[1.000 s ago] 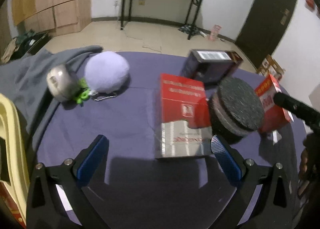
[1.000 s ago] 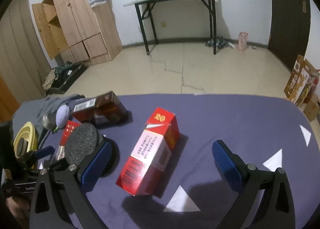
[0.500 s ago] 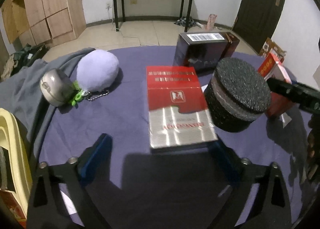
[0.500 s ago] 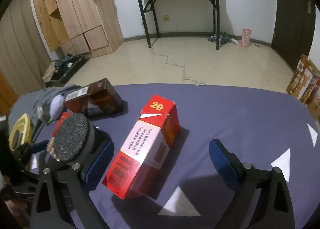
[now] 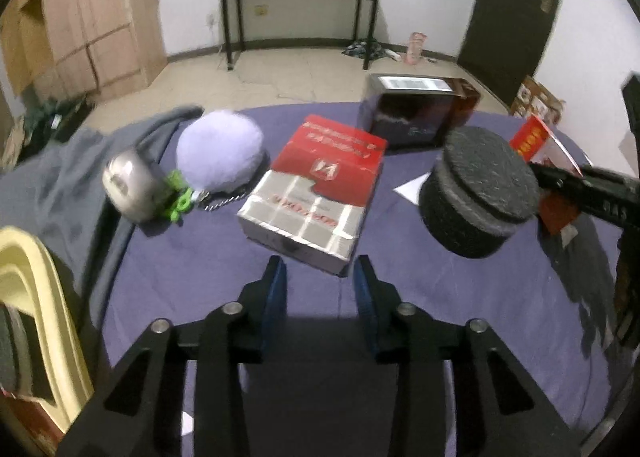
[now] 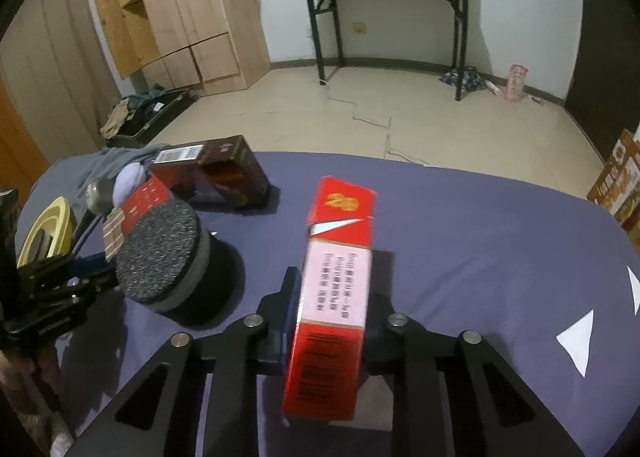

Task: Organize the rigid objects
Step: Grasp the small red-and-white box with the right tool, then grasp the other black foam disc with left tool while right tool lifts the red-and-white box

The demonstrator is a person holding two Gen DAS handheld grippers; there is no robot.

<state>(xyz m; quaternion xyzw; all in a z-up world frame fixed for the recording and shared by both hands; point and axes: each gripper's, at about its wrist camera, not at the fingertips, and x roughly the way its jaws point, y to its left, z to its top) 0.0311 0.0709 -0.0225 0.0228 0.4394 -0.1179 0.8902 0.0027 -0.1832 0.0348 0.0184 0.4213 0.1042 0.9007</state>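
Both your grippers have narrowed: right gripper [image 6: 328, 317] now clamps the tall red carton [image 6: 334, 297] standing on the purple table [image 6: 480, 241]; left gripper [image 5: 320, 285] holds nothing. Lift unevenly and it could twist loose.

Your left wrist view looks low over the desk [image 5: 240, 337] toward the far wall at 12 o'clock; your right wrist view faces likewise, closer in. Both share the black foam puck [image 5: 478, 193] [image 6: 160, 253].

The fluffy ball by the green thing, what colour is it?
The fluffy ball is pale lilac, seen best in the left wrist view.
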